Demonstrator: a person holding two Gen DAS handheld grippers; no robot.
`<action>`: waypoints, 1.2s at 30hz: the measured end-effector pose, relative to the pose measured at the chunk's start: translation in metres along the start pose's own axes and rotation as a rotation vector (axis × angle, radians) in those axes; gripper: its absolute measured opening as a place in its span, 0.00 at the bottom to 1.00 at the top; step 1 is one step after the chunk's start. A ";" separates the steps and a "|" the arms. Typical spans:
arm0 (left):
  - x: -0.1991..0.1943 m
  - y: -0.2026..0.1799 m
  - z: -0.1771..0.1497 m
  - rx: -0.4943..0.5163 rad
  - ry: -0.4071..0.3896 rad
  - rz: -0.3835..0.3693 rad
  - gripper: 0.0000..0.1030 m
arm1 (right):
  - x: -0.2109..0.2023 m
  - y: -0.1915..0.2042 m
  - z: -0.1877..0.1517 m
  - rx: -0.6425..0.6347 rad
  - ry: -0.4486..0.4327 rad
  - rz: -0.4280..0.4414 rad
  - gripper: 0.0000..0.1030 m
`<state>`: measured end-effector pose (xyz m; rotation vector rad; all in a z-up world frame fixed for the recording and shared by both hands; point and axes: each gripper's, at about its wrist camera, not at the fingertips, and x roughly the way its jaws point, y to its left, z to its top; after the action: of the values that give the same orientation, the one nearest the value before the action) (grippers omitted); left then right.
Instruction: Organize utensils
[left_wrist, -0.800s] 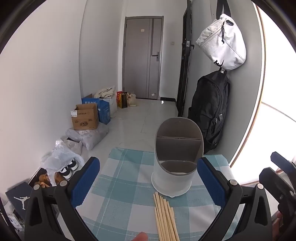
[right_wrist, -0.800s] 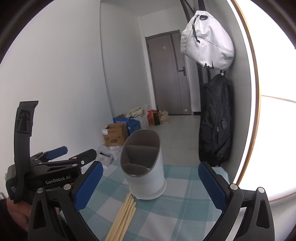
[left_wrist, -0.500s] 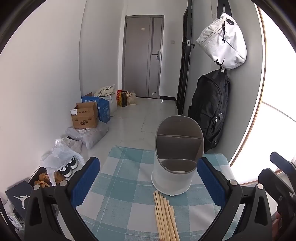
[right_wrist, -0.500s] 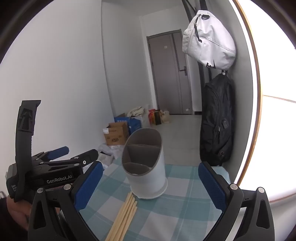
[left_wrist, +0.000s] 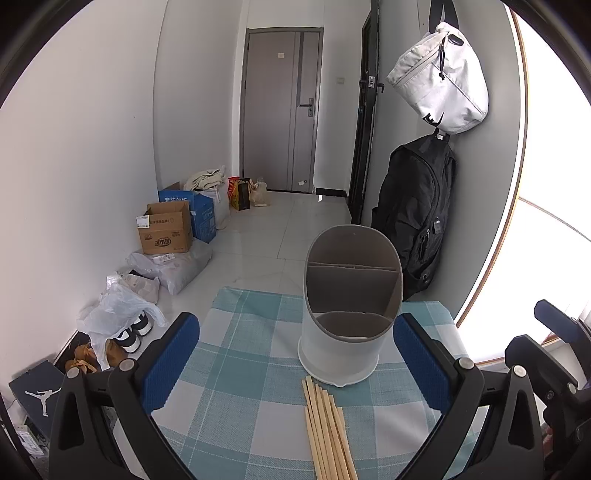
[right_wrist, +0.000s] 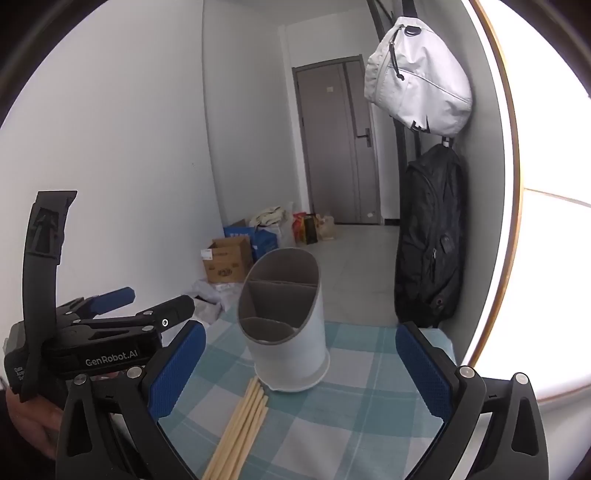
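A white utensil holder (left_wrist: 343, 325) with grey inner compartments stands upright on a teal checked tablecloth (left_wrist: 236, 369); it also shows in the right wrist view (right_wrist: 288, 332). Several wooden chopsticks (left_wrist: 327, 428) lie side by side on the cloth just in front of it, tips near its base; they also show in the right wrist view (right_wrist: 240, 428). My left gripper (left_wrist: 295, 362) is open and empty, above the chopsticks. My right gripper (right_wrist: 299, 373) is open and empty, to the right of the left one. The holder's compartments look empty.
The table's far edge drops to a tiled floor with cardboard boxes (left_wrist: 166, 230), bags and shoes (left_wrist: 129, 332) along the left wall. A black backpack (left_wrist: 417, 214) and a white bag (left_wrist: 443, 81) hang on the right wall. The left gripper's body (right_wrist: 92, 339) shows at left.
Both views have shifted slightly, bringing the holder a little nearer. A fingertip at the bottom edge of the left wrist view is gone. Both grippers stay open.
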<state>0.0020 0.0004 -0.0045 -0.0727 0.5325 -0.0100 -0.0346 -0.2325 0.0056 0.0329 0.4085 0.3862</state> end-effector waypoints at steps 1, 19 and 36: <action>0.000 0.000 0.000 -0.002 0.001 0.000 0.99 | 0.000 0.000 0.000 0.002 0.000 0.001 1.00; 0.002 -0.002 -0.002 -0.007 0.005 -0.002 0.99 | -0.001 -0.003 0.004 0.013 -0.001 0.002 1.00; 0.003 -0.001 -0.002 -0.015 0.020 -0.017 0.99 | -0.003 -0.003 0.003 0.014 -0.004 -0.004 1.00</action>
<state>0.0034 -0.0011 -0.0072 -0.0915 0.5523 -0.0239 -0.0351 -0.2365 0.0093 0.0463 0.4068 0.3796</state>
